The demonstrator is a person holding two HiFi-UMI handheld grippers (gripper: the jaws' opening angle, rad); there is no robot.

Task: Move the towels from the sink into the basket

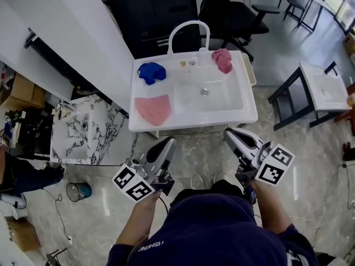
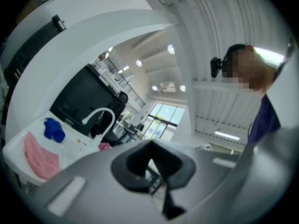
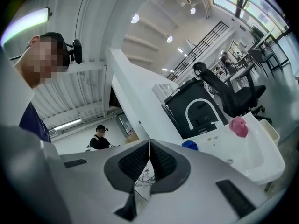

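From the head view we see three towels on the sink (image 1: 222, 112): a blue towel (image 1: 151, 72) bunched back left, a pink towel (image 1: 153, 108) flat front left, a rose towel (image 1: 223, 60) crumpled beside the faucet (image 1: 189, 22). In its own view our left hand-held gripper (image 2: 150, 144) is clenched on nothing; the right hand-held gripper (image 3: 149, 143) likewise, both short of the sink.
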